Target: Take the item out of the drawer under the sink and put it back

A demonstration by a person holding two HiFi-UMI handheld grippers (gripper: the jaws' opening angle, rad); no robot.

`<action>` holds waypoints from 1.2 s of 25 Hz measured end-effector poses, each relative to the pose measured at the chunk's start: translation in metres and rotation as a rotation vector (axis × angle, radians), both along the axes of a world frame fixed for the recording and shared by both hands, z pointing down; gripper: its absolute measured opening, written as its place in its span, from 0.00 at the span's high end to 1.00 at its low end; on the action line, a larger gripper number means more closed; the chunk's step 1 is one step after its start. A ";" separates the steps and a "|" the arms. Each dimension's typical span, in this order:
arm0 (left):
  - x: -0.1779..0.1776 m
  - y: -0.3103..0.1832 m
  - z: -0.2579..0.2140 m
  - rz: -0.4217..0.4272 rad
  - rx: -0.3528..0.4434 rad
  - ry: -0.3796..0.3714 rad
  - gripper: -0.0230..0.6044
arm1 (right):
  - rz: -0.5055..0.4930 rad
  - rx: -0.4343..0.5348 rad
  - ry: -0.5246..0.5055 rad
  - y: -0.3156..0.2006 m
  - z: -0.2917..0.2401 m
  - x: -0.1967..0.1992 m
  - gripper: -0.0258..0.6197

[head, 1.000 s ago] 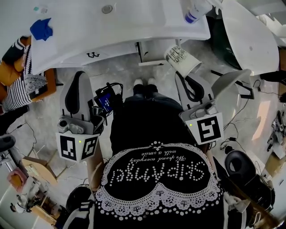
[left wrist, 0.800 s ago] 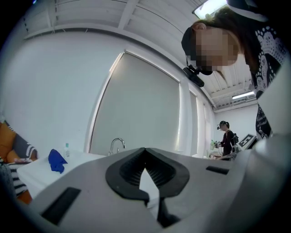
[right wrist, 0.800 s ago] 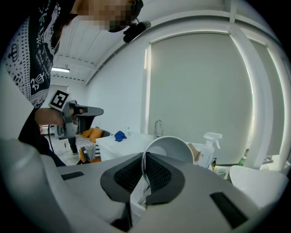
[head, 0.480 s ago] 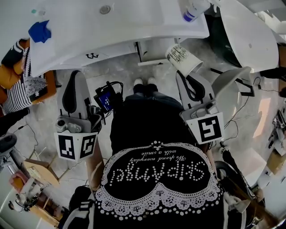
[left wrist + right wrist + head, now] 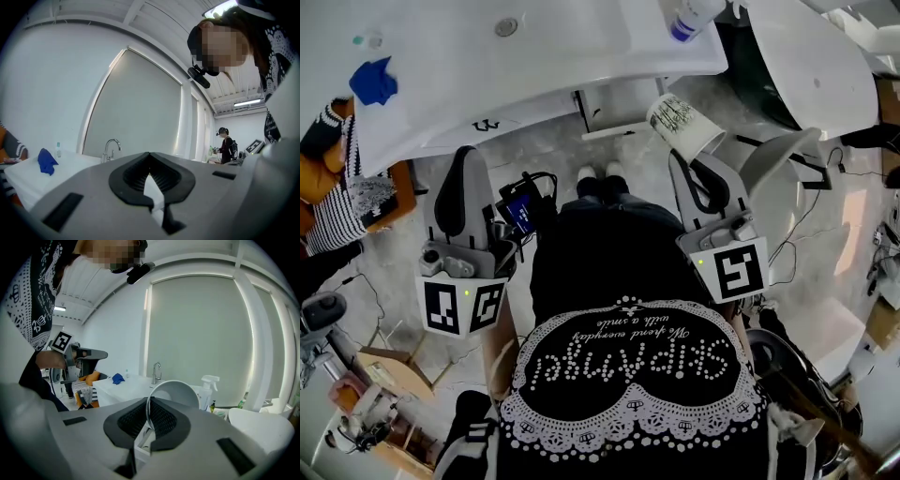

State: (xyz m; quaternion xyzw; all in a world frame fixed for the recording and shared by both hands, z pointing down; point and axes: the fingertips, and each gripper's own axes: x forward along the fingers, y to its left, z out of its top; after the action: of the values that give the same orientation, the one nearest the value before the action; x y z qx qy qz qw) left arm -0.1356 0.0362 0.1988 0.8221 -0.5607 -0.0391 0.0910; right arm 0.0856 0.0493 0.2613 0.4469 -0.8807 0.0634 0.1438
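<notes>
Right jaws on cup (image 5: 176,394) by sink (image 5: 534,56)

White sink counter (image 5: 581,66) with a blue cloth (image 5: 372,81) at its left end, a spray bottle (image 5: 689,17) at its right

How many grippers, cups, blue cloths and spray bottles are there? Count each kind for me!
grippers: 2 (left gripper, right gripper)
cup: 1
blue cloth: 1
spray bottle: 1
Total: 5
</notes>
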 end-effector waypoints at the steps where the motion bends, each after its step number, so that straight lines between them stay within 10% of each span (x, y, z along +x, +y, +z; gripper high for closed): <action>1: 0.000 0.000 0.000 0.003 -0.002 0.001 0.96 | 0.004 -0.002 0.001 0.000 0.000 0.001 0.92; 6: 0.001 0.000 0.003 0.004 -0.018 0.003 0.96 | 0.005 0.032 0.042 -0.001 -0.002 0.001 0.92; 16: -0.004 0.008 0.006 -0.019 -0.035 0.014 0.96 | -0.140 0.110 0.470 -0.003 0.018 -0.010 0.92; 30: -0.028 0.013 0.010 -0.082 -0.047 0.024 0.96 | -0.208 0.027 0.425 -0.031 0.060 -0.026 0.92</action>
State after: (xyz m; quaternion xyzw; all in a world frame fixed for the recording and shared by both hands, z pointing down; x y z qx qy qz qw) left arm -0.1640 0.0496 0.2089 0.7956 -0.5934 -0.0396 0.1155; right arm 0.0592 0.0180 0.3212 0.3591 -0.8726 -0.0592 0.3257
